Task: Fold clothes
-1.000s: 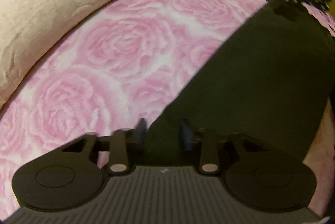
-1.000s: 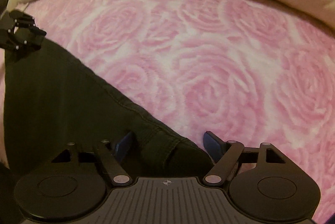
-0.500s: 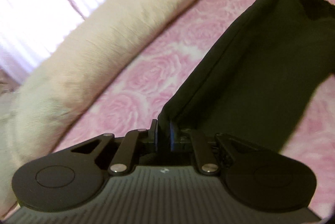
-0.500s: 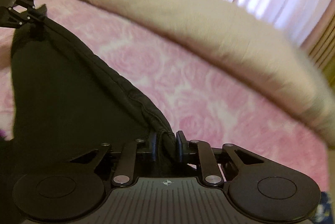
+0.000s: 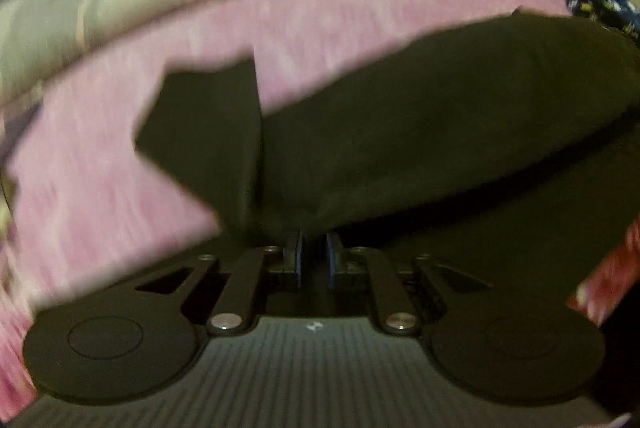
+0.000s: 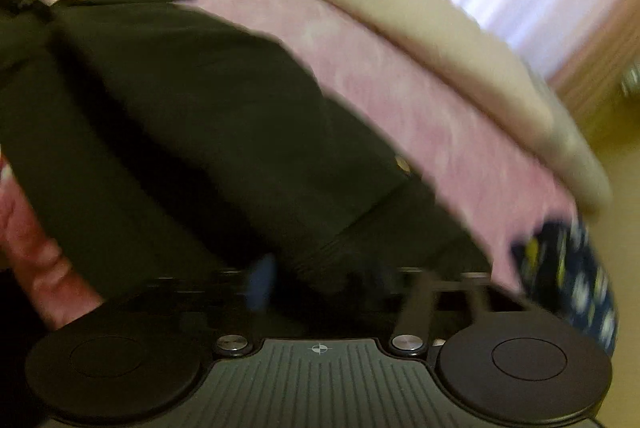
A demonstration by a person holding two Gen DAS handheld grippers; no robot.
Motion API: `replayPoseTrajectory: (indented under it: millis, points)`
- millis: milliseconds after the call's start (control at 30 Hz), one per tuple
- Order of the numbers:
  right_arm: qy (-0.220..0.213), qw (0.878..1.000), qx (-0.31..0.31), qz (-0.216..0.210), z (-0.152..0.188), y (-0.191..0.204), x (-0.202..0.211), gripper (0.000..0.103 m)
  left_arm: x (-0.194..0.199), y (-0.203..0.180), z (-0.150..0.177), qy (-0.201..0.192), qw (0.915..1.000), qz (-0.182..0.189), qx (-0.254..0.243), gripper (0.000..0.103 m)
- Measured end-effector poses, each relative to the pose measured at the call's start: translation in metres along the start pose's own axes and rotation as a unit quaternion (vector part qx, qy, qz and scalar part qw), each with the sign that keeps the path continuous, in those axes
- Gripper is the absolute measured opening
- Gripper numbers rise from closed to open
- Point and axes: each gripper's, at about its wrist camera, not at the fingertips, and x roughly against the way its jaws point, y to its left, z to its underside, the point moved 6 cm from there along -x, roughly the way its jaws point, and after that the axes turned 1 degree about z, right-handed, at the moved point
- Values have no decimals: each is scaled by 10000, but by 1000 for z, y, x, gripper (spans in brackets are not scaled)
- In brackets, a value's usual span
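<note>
Pink bed (image 5: 120, 155) under it all, black garment (image 5: 440, 131) draped across; left tongs (image 5: 313, 256) pinched on garment edge, right tongs (image 6: 320, 280) just sprang apart w/ cloth lying loose btwn pads, blurry

Left tongs (image 5: 313, 255): jaws nearly together, slightly reopened, pinching the dark garment (image 5: 440, 131). Right tongs (image 6: 320, 282): jaws just reopened wide (blurred), garment edge between, unpressed.
</note>
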Motion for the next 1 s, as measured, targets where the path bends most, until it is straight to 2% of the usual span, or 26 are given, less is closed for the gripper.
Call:
replayPoseTrajectory:
  millis: [67,100,167,233,333,400,467,567,700,767,833,900,1000]
  points:
    - [-204,9962,-849,-44,10,0,5,65,-1,2,6,-211,9993,232,224,12]
    - [-283,9897,-1396,-123,15,-4,7,65,1,5,7,-375,9983,306,331,12]
    - [-483,9657,-2537,-281,24,-14,8,65,7,11,10,-704,9950,443,555,12]
    - [-700,9300,-3590,-362,36,-23,8,65,18,16,19,-1040,9894,599,812,12]
    - [-998,8680,-4824,-622,52,-32,18,65,32,25,37,-1336,9802,655,1303,18]
    - [-1162,8362,-5301,-793,59,-29,30,65,38,34,49,-1386,9723,614,1777,19]
    - [-1174,8083,-5695,-922,65,-32,42,65,41,43,53,-1149,9649,641,2274,21]
    - [-1130,7660,-6215,-1191,72,-41,57,65,48,51,46,-1212,9565,598,2584,27]
    - [-1156,7143,-6758,-1404,81,-58,57,65,49,58,27,-1307,9459,595,2909,29]
    - [-1131,6946,-6951,-1471,87,-65,52,65,44,61,14,-1306,9414,584,3056,38]
    - [-1084,6806,-7100,-1448,91,-69,43,65,31,64,4,-1189,9378,497,3223,47]
    - [-1048,6637,-7262,-1451,96,-74,31,65,15,68,0,-979,9343,395,3405,49]
    - [-1001,6285,-7558,-1540,104,-81,12,64,-4,73,0,-752,9239,382,3731,49]
